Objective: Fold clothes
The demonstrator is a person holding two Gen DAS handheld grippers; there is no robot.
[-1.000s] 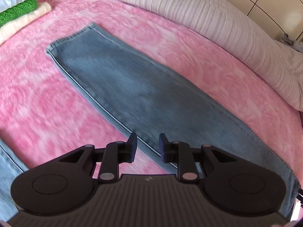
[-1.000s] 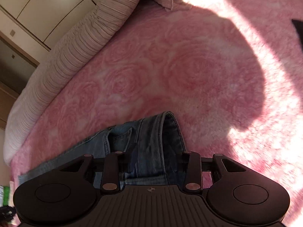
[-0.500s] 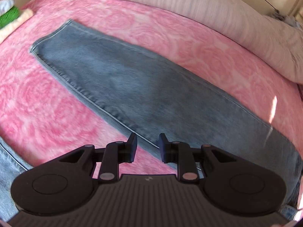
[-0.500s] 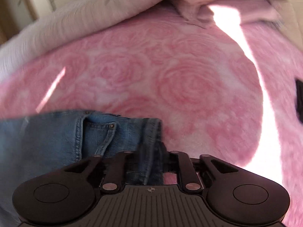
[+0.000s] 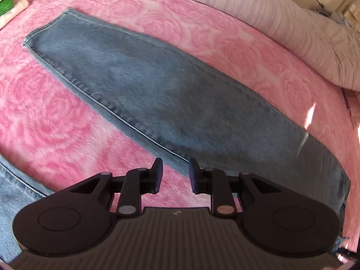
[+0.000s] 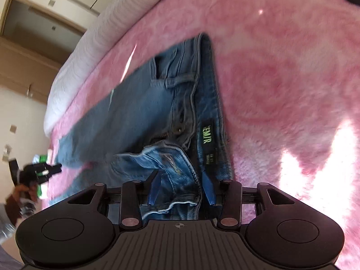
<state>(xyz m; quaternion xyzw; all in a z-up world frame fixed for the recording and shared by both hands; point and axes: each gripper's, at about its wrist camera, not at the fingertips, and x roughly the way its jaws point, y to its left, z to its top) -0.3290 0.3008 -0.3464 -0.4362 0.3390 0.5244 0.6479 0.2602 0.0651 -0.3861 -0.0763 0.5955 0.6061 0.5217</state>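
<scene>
Right gripper (image 6: pixel 181 185), jaws opening, over jeans (image 6: pixel 144 117) waistband; nothing pinched.
Left gripper (image 5: pixel 173 173) narrowly parted, empty, at leg seam. Black label (image 6: pixel 206 138) read "EM/R". Jeans lay flat on pink blanket (image 5: pixel 56 117), margins free.

Jeans (image 5: pixel 171 103): waist end cut off by right edge in left wrist view; second leg (image 5: pixel 13 202) cut by left edge. Folded stack (image 5: pixel 9 6) beyond jeans hem, mostly out of frame. In right wrist view, label (image 6: pixel 205 138) on waistband only partly readable; jeans motion-blurred; person's hand (image 6: pixel 20 193) near far leg blurred.
</scene>
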